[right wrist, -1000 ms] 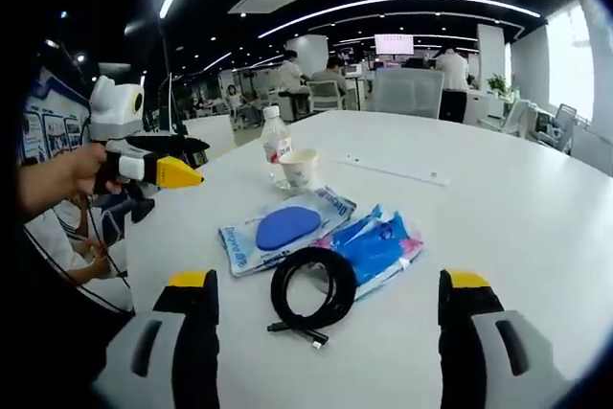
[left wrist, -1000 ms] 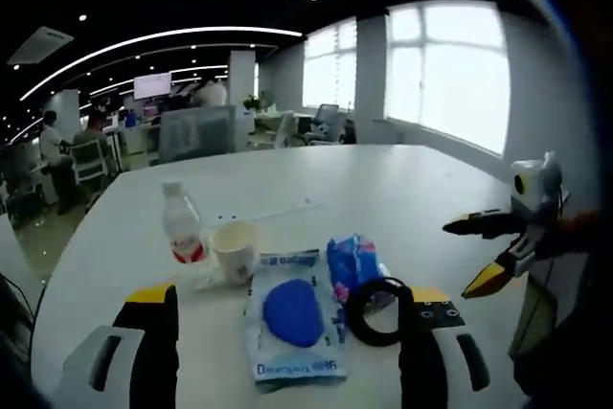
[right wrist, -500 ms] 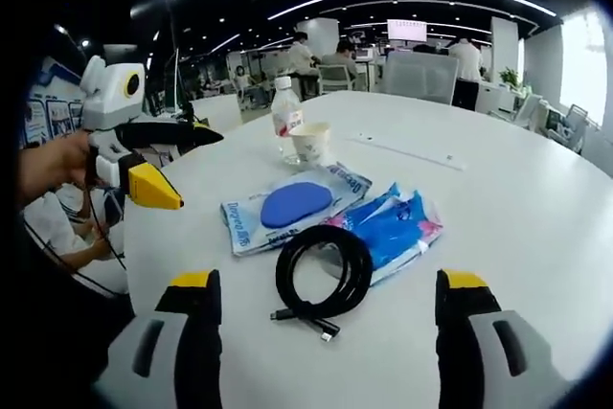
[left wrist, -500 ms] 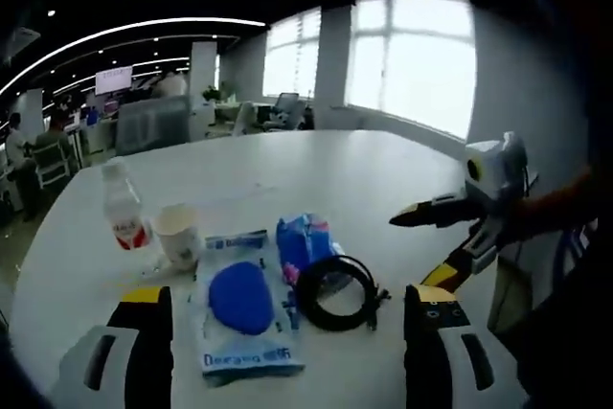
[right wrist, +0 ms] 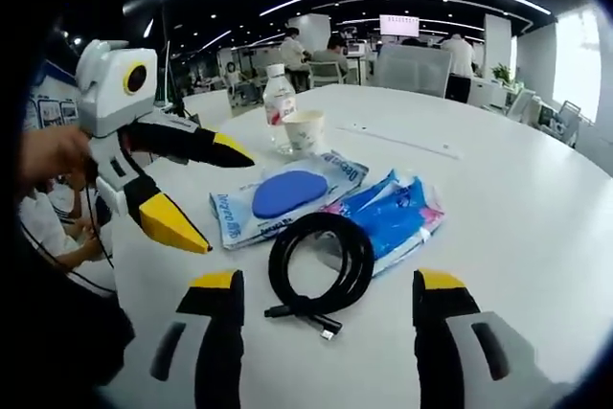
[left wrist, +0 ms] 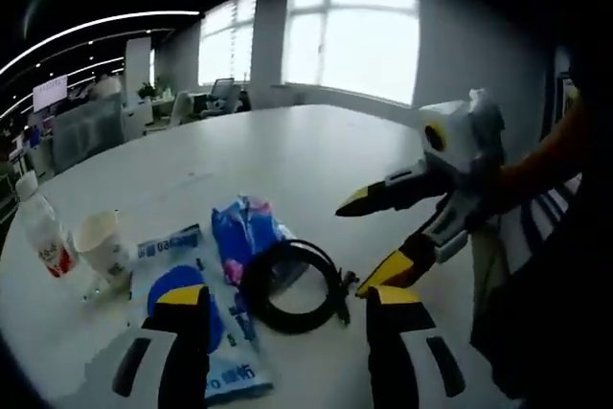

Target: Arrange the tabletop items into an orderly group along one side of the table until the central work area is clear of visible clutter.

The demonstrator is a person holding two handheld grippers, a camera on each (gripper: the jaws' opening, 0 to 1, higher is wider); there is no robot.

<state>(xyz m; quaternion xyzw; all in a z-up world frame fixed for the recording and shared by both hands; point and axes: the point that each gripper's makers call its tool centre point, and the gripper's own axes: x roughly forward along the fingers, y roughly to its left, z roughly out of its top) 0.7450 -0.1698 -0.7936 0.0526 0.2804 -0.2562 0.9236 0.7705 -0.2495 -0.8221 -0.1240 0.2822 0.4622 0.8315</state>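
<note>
A: Where do the things lie?

B: Take the cable (right wrist: 321,270) as the mark, a black coil on the white table (right wrist: 536,198). It rests partly on the blue packet (right wrist: 388,217). Just beyond it lies the clear pouch (right wrist: 287,196) with a blue oval inside. Farther off, past the pouch, stand the paper cup (right wrist: 304,131) and the bottle (right wrist: 279,102), close together.

A: And the tools?

B: The left tool (right wrist: 182,193) hangs beside the cable on the pouch's side, jaws spread wide, holding nothing. The right tool (left wrist: 374,241) hovers just beside the cable on the opposite side, jaws also wide and empty, its lower tip near the coil's edge.
</note>
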